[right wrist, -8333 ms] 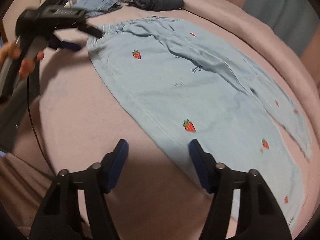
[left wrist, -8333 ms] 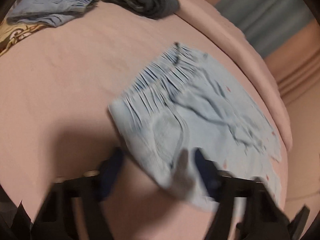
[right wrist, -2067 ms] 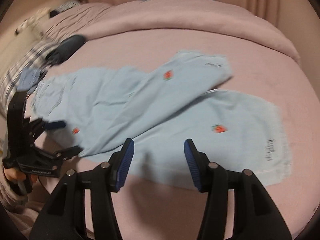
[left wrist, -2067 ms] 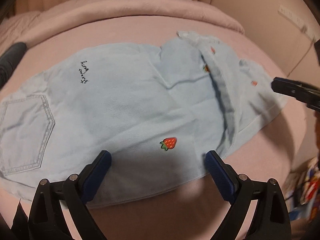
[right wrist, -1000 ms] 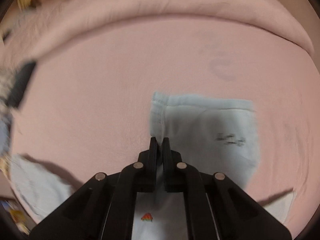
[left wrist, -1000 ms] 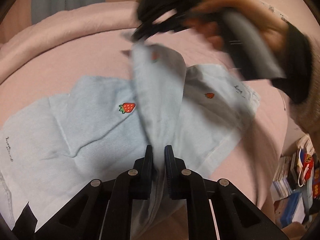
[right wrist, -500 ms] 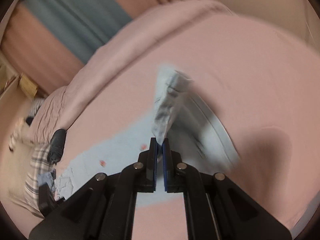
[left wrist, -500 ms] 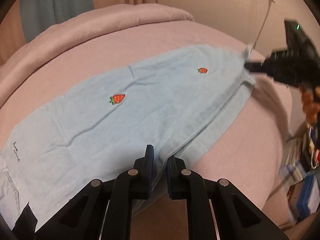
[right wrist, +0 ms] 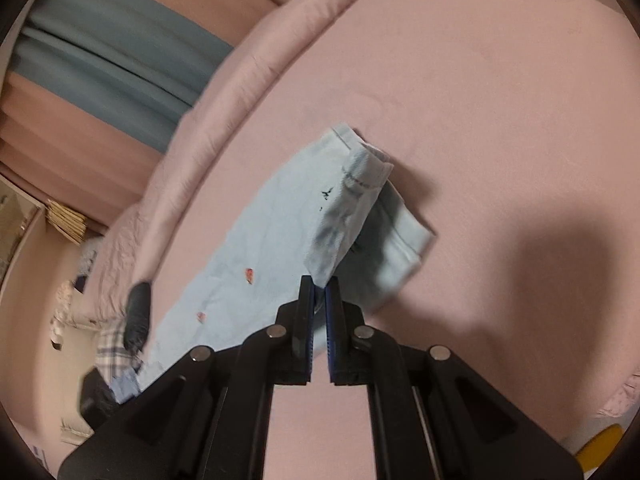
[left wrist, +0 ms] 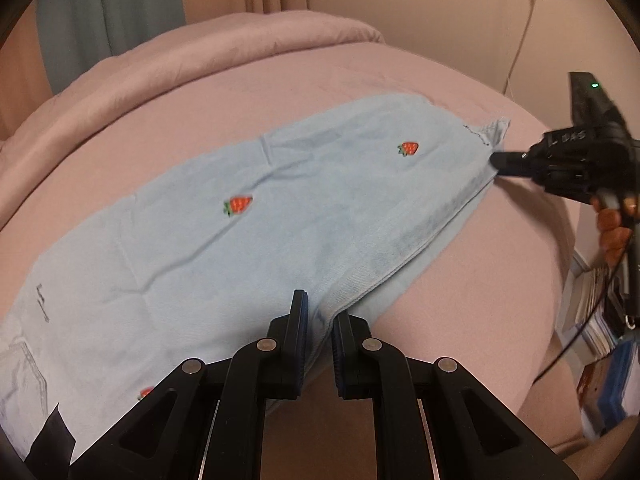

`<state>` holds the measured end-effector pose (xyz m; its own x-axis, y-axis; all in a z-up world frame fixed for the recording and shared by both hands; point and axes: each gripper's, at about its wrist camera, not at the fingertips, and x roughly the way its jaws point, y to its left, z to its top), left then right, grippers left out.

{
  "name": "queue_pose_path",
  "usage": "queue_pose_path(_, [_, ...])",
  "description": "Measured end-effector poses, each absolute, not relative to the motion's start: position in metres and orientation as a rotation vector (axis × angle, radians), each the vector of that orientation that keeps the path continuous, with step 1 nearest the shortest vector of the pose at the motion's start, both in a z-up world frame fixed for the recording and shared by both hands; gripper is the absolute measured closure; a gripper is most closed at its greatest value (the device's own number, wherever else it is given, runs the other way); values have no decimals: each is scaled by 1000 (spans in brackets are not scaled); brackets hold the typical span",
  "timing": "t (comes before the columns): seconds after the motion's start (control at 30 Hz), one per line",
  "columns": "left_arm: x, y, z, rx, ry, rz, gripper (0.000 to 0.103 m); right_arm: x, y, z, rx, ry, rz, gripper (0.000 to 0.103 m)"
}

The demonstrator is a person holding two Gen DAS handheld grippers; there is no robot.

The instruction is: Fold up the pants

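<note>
Light blue pants (left wrist: 248, 232) with red strawberry marks lie lengthwise on the pink bed, one leg laid over the other. My left gripper (left wrist: 318, 312) is shut on the near side seam of the pants. My right gripper (right wrist: 317, 292) is shut on the hem corner of the leg end (right wrist: 352, 208), held slightly off the bed. In the left wrist view the right gripper (left wrist: 504, 160) shows at the far hem on the right.
A rolled pink duvet (left wrist: 200, 56) runs along the back of the bed (left wrist: 500, 280). Dark folded clothes (right wrist: 138, 312) and a plaid pillow (right wrist: 112, 348) lie at the bed's far left. Books (left wrist: 604, 320) stand beyond the bed's right edge.
Both grippers closed on the pants and laid one leg over the other. In the last half second the right gripper lowered the hem toward the bed; the cloth lies flatter.
</note>
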<state>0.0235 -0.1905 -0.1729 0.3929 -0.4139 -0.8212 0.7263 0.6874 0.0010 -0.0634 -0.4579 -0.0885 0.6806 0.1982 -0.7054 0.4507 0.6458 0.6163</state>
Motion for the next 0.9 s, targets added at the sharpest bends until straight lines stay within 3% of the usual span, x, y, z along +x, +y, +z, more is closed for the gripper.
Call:
queue_pose_path(0.13, [24, -192, -175, 431, 939, -744, 92, -58, -461, -124, 897, 920, -157, 96])
queue_pose_path(0.27, [12, -175, -155, 409, 966, -811, 92, -76, -471, -106, 879, 943, -190, 78])
queue_pose_path(0.47, [31, -164, -135, 311, 923, -758, 92, -87, -475, -56, 652, 808, -247, 78])
queue_pose_path(0.6, [62, -159, -171, 274, 1028, -628, 92, -61, -469, -55, 629, 718, -190, 80])
queue_pose_path(0.77, [52, -128, -184, 212, 1028, -649, 92, -44, -446, -115, 486, 932, -180, 80])
queue_pose_path(0.9, [50, -93, -174, 130, 1063, -612, 91, -52, -441, -104, 388, 923, -178, 80])
